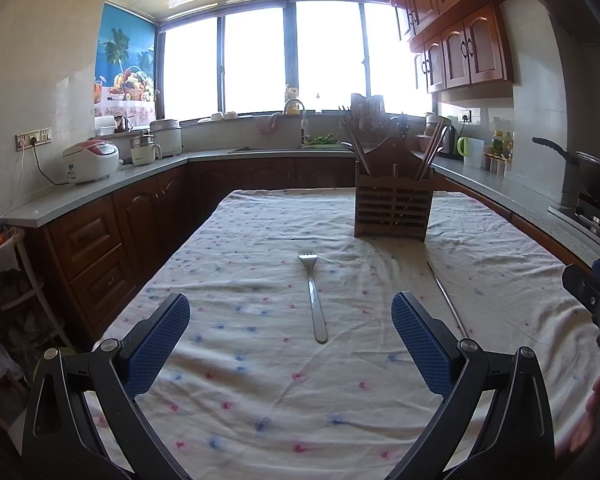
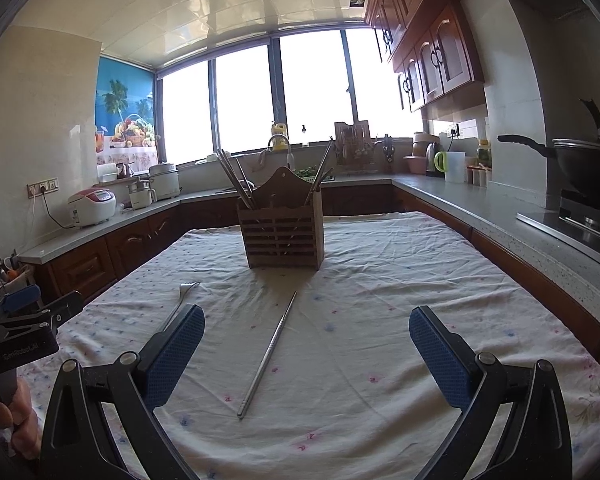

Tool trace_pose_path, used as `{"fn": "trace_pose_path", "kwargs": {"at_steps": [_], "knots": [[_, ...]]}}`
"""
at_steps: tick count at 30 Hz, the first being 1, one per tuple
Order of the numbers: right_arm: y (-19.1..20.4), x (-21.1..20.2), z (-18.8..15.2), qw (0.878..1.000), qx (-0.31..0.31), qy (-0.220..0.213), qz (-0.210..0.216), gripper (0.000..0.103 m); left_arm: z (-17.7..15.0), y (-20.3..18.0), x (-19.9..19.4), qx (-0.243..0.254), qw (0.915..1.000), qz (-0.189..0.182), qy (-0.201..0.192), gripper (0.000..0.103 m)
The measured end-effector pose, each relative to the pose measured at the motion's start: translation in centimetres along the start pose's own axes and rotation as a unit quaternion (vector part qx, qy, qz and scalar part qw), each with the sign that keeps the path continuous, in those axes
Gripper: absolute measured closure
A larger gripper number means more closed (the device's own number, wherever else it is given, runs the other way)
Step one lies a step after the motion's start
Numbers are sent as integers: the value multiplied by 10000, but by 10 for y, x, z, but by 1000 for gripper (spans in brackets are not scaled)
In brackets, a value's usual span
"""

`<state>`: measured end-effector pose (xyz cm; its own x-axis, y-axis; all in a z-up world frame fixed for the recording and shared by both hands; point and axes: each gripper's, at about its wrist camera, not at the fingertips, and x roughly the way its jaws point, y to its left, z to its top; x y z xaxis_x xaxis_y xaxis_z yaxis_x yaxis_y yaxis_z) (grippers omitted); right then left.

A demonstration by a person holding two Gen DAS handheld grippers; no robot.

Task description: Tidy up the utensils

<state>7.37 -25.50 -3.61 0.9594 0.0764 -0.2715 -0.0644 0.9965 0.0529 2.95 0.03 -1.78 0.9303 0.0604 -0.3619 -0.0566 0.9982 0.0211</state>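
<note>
A steel fork (image 1: 313,298) lies on the flowered tablecloth (image 1: 260,380), tines pointing away, between the blue pads of my open, empty left gripper (image 1: 291,334). A metal chopstick (image 1: 446,300) lies to its right. In the right wrist view the chopstick (image 2: 269,354) lies slanted between the pads of my open, empty right gripper (image 2: 307,344); the fork (image 2: 182,294) is partly hidden behind the left fingertip (image 2: 180,344). A wooden slatted utensil holder (image 1: 393,196) stands at the far side of the table, with chopsticks in it. It also shows in the right wrist view (image 2: 281,226).
Kitchen counters run round the table. A rice cooker (image 1: 91,161) stands on the left counter, a wok (image 2: 584,164) on the stove at right, a kettle and jug (image 2: 448,165) at the back right. The other gripper shows at each view's edge (image 1: 592,300) (image 2: 24,320).
</note>
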Motion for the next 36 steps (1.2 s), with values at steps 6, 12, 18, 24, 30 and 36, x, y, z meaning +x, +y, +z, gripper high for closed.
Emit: {"fn": "trace_pose_path", "kwargs": {"at_steps": [6, 12, 18, 24, 30, 36], "knots": [[0, 0, 0, 10000, -11, 8, 0, 0, 1, -2, 1, -2, 10000, -17, 12, 0], [1, -1, 0, 10000, -4, 2, 6, 0, 2, -2, 1, -14, 10000, -18, 24, 0], [1, -1, 0, 10000, 9, 8, 21, 0, 2, -2, 2, -7, 10000, -37, 18, 0], [4, -2, 3, 10000, 7, -2, 54, 0, 3, -2, 3, -21, 10000, -31, 21, 0], [3, 2, 6, 10000, 17, 38, 69, 0, 4, -1, 4, -36, 10000, -59, 34, 0], [3, 4, 7, 9999, 18, 56, 88, 0, 7, -2, 7, -38, 9999, -83, 47, 0]]}}
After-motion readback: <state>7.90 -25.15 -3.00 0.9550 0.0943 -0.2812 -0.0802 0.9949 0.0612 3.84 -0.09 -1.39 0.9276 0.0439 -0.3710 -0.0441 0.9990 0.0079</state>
